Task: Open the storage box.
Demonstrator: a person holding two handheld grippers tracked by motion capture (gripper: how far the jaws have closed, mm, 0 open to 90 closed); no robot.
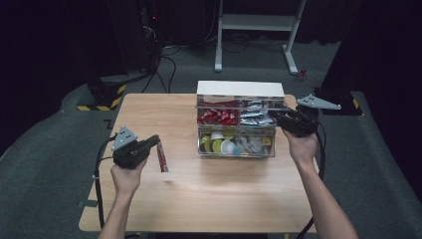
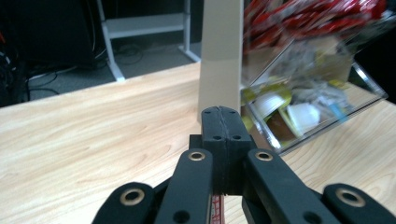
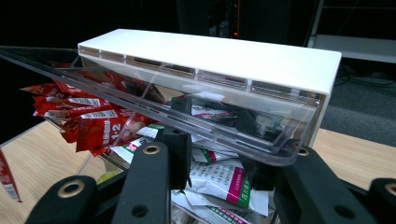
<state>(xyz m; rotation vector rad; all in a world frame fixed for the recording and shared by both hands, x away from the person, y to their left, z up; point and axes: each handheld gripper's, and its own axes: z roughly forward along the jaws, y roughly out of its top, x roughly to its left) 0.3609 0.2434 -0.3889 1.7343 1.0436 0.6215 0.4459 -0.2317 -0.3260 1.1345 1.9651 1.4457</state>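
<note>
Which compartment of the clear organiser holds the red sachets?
The upper left compartment, seen from the person's side. The upper right one holds white and silver sachets, and the lower drawer holds round capsules.

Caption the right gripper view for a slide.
Right gripper props up the clear lid of the snack organizer, exposing red sachets and white packets.

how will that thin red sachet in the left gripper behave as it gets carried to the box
The red sachet is probably light and floppy: it is a thin, flat strip hanging from the shut left gripper, so its free end may sway or droop. Its wrapper looks glossy, so it could slip. Feeding it under the clear lid that the right gripper props open may take care.
</note>
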